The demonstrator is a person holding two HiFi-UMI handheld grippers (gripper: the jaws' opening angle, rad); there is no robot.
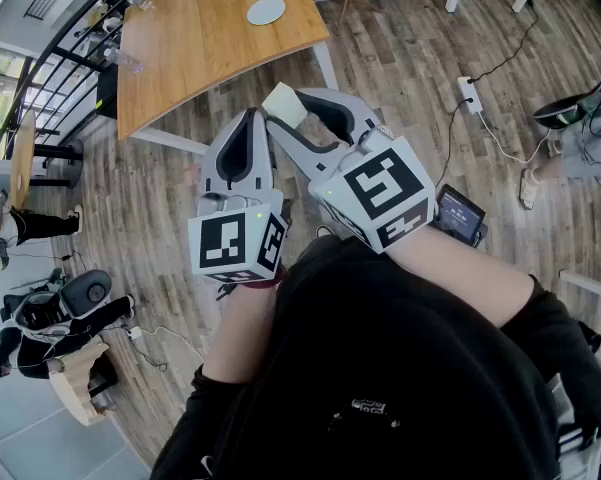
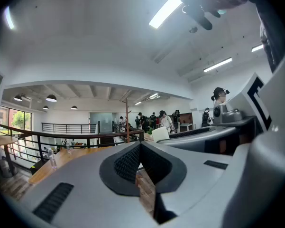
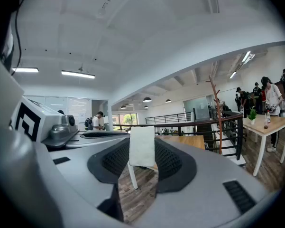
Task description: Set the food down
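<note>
A pale cream block of food sits pinched at the tip of my right gripper. In the right gripper view the food stands upright between the dark ribbed pads, with my right gripper shut on it. My left gripper is just left of it, tips together and nothing between them. In the left gripper view my left gripper is shut and bare, and the food shows to its right. Both grippers are held in the air above the wood floor, short of the wooden table.
A white plate lies on the far part of the table, and a clear bottle near its left edge. A power strip with cables lies on the floor to the right. A small screen is beside my right arm. People stand at the left.
</note>
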